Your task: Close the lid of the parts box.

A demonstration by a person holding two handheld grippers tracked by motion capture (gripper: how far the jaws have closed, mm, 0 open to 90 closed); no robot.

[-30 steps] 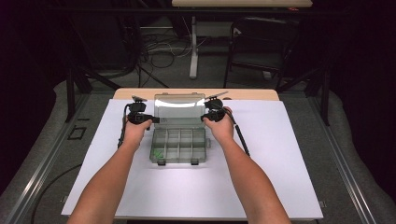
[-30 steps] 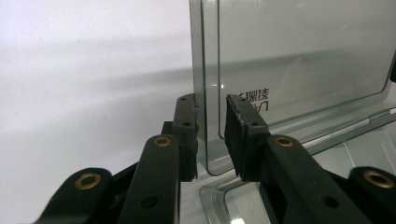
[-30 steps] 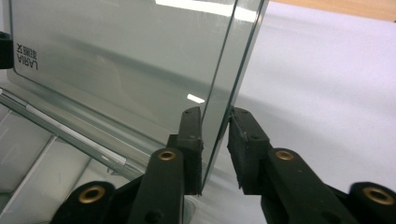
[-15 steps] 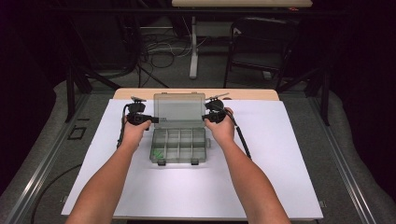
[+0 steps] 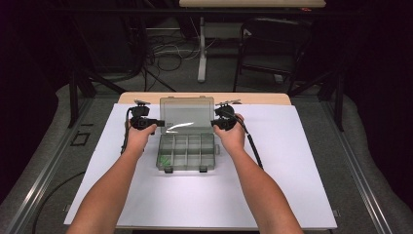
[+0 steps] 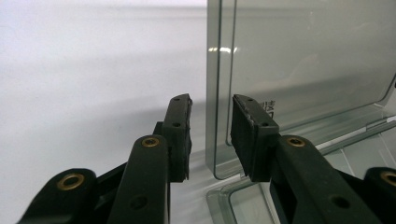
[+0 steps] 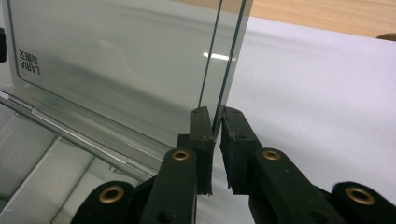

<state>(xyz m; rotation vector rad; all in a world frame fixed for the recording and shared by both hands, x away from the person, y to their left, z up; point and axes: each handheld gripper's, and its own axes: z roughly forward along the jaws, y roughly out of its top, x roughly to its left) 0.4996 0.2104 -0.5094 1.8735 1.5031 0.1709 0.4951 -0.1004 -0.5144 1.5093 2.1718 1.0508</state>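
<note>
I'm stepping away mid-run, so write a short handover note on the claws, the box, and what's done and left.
Left claw: jaws have just been opening, lid edge between them, pads clear of it.
Right claw: pinches the lid's other side edge.
Clear compartment box: mid-mat on the white sheet, lid raised upright.
Done: box opened.
Left: probably release the right claw and work in the compartments.

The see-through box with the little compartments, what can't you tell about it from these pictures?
- Green bits in one compartment of the box: high view, too small to identify.
- Lettering on the lid: left hand-held gripper view, its right finger covers most of it.
- Front latches: high view, too small to tell their shape.
- Right hand-held gripper view: its jaws hide the box's near corner.
</note>
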